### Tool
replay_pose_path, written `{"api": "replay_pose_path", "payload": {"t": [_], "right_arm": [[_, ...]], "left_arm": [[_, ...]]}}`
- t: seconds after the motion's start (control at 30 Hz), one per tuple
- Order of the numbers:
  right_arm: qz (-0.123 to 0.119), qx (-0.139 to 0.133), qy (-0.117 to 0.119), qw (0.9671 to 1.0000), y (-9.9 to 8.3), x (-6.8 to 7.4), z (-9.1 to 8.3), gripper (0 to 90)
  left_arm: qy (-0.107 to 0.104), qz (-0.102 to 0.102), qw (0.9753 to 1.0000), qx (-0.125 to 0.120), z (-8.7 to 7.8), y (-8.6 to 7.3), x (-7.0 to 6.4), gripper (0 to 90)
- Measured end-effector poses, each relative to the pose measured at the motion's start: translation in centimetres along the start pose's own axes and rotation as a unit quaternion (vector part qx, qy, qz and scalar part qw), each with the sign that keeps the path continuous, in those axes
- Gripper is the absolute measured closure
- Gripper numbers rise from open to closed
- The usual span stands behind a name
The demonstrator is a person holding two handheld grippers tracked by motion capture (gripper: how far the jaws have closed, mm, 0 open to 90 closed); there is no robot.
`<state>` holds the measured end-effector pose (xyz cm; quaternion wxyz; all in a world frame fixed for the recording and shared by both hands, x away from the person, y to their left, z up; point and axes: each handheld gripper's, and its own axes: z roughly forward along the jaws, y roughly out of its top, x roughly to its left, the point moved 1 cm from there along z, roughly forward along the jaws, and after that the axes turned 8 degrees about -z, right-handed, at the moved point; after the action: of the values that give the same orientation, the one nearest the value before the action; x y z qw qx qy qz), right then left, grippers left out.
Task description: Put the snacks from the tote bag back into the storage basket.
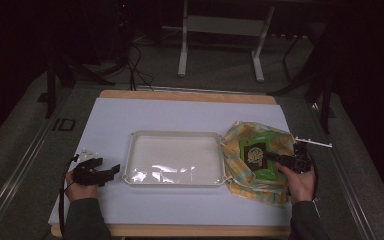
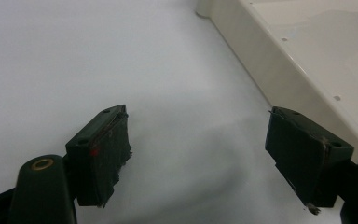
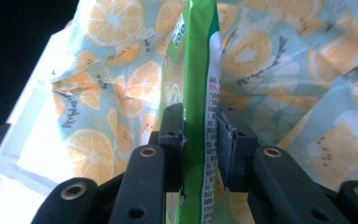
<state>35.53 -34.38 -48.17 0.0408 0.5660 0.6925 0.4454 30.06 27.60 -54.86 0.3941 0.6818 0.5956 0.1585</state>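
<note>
In the right gripper view the right gripper is clamped on a green packet, its edge pinched upright between the two black jaws; a column of small red and black print runs down the packet's white side strip, too fine to read; behind it spreads a pale blue bag printed with orange slices and a line of dark script that cannot be made out; from the high view the packet lies on that bag at the right end of the table, just beside the tray, with a round yellow and dark label on its face, unreadable; the left gripper hovers with its jaws wide apart and nothing between them, above the white sheet, next to the cream tray; the tray sits mid-table with a glossy clear film inside; the sheet covers a wooden tabletop; beyond, a dim room, grey floor, cables and a white stand
</note>
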Motion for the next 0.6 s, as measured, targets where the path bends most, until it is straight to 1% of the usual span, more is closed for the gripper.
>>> {"api": "replay_pose_path", "payload": {"t": [0.1, 0.23, 0.43, 0.6], "right_arm": [[-0.017, 0.001, -0.016, 0.9997, 0.3, 0.6, -0.5, 73.5], [-0.025, 0.0, -0.028, 0.9993, 0.7, 0.9, -1.0, 73.7], [-0.021, -0.009, -0.035, 0.9991, 1.2, 0.9, -2.1, 73.9], [-0.026, -0.016, -0.037, 0.9989, 1.7, 1.2, -2.9, 74.0]], "left_arm": [[0.0, 0.0, 1.0, 0.0, 0.0, 0.0, 0.0, 21.9], [0.0, 0.0, 1.0, 0.001, 0.0, 0.0, 0.0, 21.9], [0.0, -0.001, 1.0, 0.0, 0.0, 0.0, 0.0, 21.9], [0.001, -0.001, 1.0, 0.0, 0.0, 0.0, 0.0, 21.9]]}}
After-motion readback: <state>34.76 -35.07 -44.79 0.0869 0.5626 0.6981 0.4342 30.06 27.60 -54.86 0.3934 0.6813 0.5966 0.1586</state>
